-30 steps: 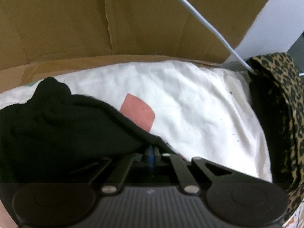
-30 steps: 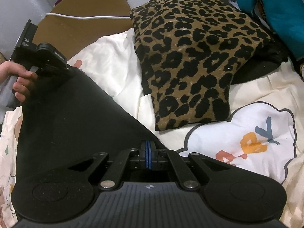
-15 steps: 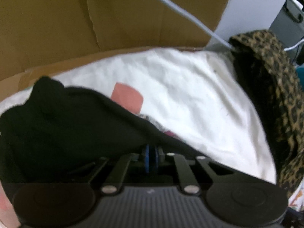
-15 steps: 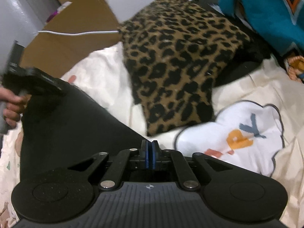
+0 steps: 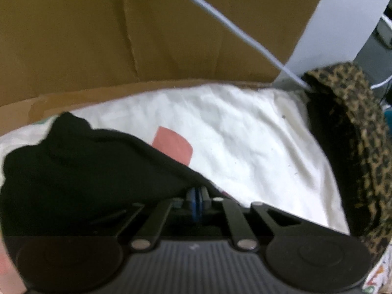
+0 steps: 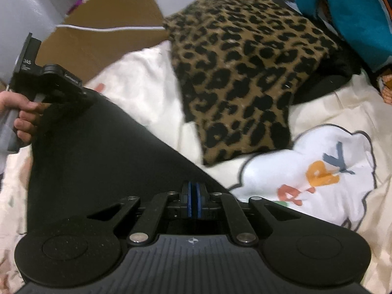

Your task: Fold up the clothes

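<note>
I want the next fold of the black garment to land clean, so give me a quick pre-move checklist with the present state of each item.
1. Left gripper shut on the black garment: ok, cloth sits at its blue pads.
2. Right gripper shut on the same garment: ok, the jaws are closed at its edge.
3. Garment stretched between both grippers: ok, it spans flat in the right wrist view.
4. Leopard-print garment out of the way: ok, it lies apart on the bedsheet.
5. White cable free of the cloth: ok, it runs over the cardboard.
6. Lower half of the garment lying smooth: cannot tell, hidden by the grippers.
</note>
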